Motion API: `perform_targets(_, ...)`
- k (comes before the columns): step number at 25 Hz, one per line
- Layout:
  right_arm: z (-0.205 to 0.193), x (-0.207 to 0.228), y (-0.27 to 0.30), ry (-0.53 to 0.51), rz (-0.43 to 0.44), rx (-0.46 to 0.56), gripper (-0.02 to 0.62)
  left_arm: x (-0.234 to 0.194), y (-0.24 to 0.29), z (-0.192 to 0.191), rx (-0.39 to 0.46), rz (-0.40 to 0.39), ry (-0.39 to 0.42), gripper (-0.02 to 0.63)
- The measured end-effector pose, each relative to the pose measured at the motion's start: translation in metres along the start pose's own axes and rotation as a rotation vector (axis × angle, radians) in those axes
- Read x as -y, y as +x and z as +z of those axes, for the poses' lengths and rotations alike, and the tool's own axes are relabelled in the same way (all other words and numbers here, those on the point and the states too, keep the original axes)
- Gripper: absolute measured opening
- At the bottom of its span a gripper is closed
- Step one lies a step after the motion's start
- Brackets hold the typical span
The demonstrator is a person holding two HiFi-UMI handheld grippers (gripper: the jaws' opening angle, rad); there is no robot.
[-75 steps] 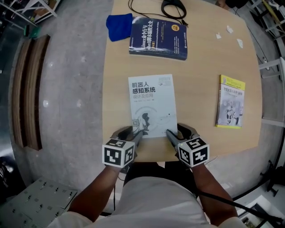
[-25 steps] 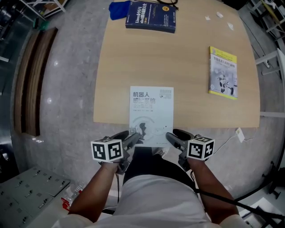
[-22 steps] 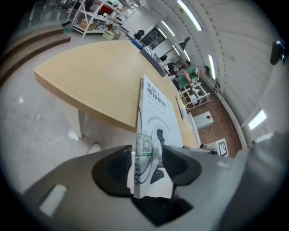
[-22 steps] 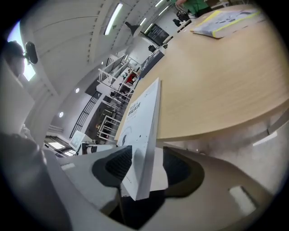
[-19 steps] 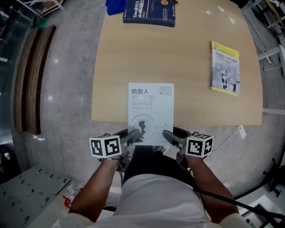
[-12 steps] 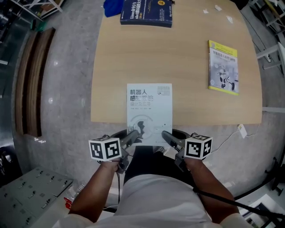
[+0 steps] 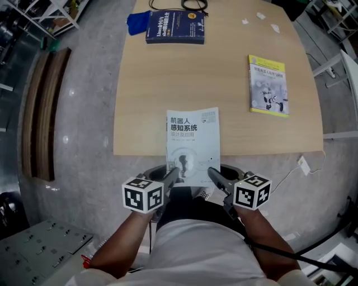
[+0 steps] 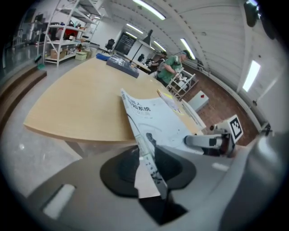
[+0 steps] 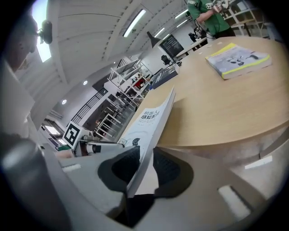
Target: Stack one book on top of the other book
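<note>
A white book (image 7: 193, 139) with dark print hangs over the near edge of the wooden table (image 7: 140, 84). My left gripper (image 7: 172, 174) is shut on its near left corner and my right gripper (image 7: 213, 173) on its near right corner. Both sets of jaws have just been closing, with the book between them. In the left gripper view the book's edge (image 8: 145, 143) runs between the pads (image 8: 124, 169). In the right gripper view the book's edge (image 9: 151, 135) is likewise pinched. A dark blue book (image 7: 175, 27) lies at the far edge. A yellow book (image 7: 269, 85) lies to the right.
A blue cloth (image 7: 136, 21) lies next to the blue book, a black cable (image 7: 189, 4) behind it, and white scraps (image 7: 258, 17) lie at the far right. A wooden bench (image 7: 39, 111) stands on the floor to the left. People (image 8: 174, 67) work beyond the table.
The jaws of both grippers have closed onto the white book's near corners. The near end of the book has come up off the table edge with both hands.
</note>
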State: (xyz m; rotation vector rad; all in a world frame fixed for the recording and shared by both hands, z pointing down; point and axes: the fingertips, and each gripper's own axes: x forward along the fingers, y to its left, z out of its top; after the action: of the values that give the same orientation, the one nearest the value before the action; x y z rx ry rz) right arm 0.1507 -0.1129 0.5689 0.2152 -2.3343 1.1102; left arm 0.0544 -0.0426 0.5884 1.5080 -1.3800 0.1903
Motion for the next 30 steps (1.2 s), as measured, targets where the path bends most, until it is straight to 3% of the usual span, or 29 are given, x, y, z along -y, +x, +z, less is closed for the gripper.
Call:
perform_targets(18,-0.005,0.025,-0.149,-0.079,-0.136,0.21,0.097,0.142,0.029,0.0,0.034,-0.107,0.229,0.117)
perform_targets(30,0.039,0.068,-0.195,-0.09,-0.195,0.293,0.098,0.195,0.073,0.05,0.045,-0.153,0.331,0.117)
